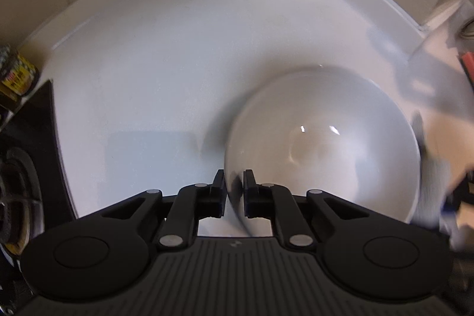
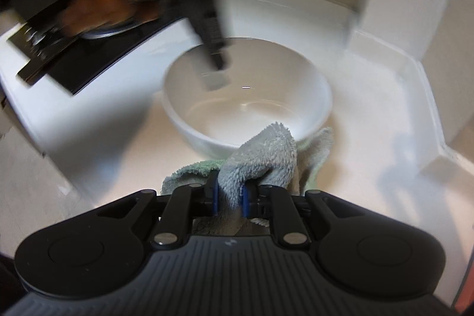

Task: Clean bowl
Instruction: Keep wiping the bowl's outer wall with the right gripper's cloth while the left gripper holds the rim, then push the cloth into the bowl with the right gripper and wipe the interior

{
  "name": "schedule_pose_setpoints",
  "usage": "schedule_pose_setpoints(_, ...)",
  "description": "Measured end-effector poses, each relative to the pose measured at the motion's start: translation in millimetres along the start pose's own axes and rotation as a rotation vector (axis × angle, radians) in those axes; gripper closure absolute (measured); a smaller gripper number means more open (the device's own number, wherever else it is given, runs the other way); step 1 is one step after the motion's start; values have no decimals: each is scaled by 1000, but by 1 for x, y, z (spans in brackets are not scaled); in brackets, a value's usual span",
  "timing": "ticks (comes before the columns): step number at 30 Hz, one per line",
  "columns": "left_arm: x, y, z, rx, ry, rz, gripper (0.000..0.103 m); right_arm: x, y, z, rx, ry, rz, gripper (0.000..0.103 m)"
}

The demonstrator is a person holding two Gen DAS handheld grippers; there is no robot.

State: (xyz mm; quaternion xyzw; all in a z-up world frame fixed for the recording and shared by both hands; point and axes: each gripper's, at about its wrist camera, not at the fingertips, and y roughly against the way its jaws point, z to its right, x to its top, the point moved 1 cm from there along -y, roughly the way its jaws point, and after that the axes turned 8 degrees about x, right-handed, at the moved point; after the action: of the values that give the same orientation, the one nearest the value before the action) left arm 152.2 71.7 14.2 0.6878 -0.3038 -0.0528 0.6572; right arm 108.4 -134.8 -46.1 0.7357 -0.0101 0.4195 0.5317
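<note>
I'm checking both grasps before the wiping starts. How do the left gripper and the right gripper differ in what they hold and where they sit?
The left gripper pinches the rigid rim of the white bowl; the right gripper clamps a soft grey-green cloth. The left gripper straddles the bowl's wall, one finger inside; the right gripper sits outside the bowl, its cloth reaching the near rim. Both are shut on something over the white countertop.

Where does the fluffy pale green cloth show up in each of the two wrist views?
Left wrist view: the fluffy pale green cloth is a blurred patch at the right edge, beside the round white ceramic bowl.
Right wrist view: the cloth is low centre, clamped in the right tongs, against the bowl's near rim.
Shared landmark: the bowl.
</note>
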Motion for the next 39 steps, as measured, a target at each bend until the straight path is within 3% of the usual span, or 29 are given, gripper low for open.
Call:
schedule_pose_setpoints(4,-3,3,-4,-30,22,-12,84,2,1,33,-27,-36,7,91)
schedule_pose_setpoints(9,11,6,-22,-15,95,30,89,2,-2,28,-17,2,1,91)
schedule_pose_setpoints(15,18,-4,-15,1,64,32,97,2,-5,23,-19,-9,5,91)
schedule_pose_setpoints(25,19,-9,1,69,30,57,97,0,-4,7,-41,8,-1,90)
schedule_pose_setpoints(29,18,-9,5,76,44,58,97,1,0,-5,-5,18,-4,91)
schedule_pose_setpoints(32,10,5,48,147,242,20,97,2,6,-12,43,8,10,91)
schedule_pose_setpoints(39,9,1,39,128,247,17,97,12,29,-3,147,-70,71,91)
